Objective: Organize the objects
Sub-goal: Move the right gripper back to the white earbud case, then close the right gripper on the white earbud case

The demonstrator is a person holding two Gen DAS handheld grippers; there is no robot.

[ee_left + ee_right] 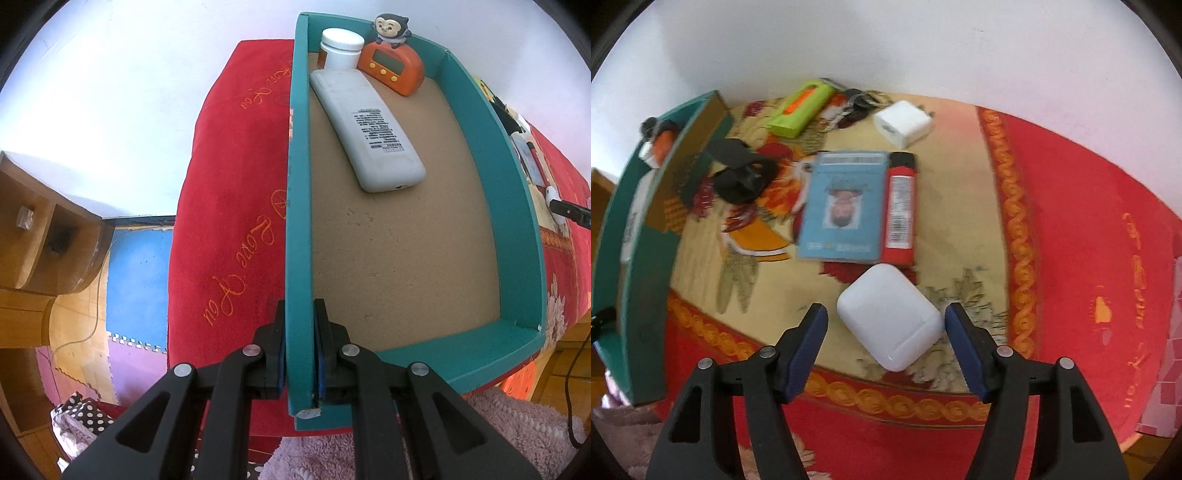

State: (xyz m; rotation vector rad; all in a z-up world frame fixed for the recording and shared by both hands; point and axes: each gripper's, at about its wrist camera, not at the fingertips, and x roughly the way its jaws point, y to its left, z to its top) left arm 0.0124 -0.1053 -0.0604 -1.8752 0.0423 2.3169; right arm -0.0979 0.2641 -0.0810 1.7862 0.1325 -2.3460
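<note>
Earbud case (889,316), smooth white and rounded, lies on the red patterned cloth (1071,229) between the spread fingers of the right tool (886,325), untouched. Left tool (299,350) pinches the teal box (295,221) wall; inside, a remote (365,129) on the brown floor.

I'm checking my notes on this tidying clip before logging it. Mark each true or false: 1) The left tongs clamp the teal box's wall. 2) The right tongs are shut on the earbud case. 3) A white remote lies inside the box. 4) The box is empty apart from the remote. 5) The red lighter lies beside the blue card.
1) True: the left tongs grip the teal box wall.
2) False: the right tongs are open, straddling the earbud case.
3) True: the white remote.
4) False: a white jar and orange timer are inside too.
5) True: red lighter, blue card.
</note>
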